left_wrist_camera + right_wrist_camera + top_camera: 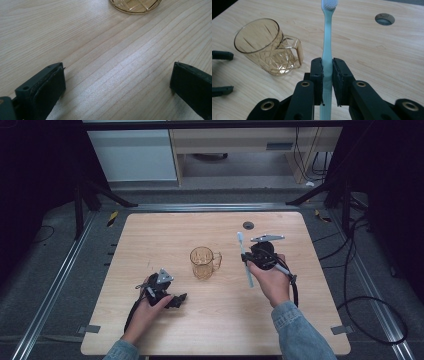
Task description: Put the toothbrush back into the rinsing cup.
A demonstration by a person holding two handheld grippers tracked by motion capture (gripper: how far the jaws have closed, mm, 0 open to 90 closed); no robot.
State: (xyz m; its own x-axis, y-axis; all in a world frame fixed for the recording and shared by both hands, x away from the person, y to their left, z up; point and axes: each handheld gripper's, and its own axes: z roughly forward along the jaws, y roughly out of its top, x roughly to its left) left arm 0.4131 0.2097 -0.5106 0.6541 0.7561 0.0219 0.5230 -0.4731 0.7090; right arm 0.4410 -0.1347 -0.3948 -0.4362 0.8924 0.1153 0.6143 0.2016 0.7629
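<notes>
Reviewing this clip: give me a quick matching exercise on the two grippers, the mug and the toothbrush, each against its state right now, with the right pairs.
Things:
1. left gripper
2. right gripper
3. amber mug
4. toothbrush

States:
A. upright and empty on the table
B. clamped by its handle, bristle end away from the hand
C. jaws apart, nothing between them
D. jaws shut on a light blue handle

Pairs: 1-C, 2-D, 3-A, 4-B
</notes>
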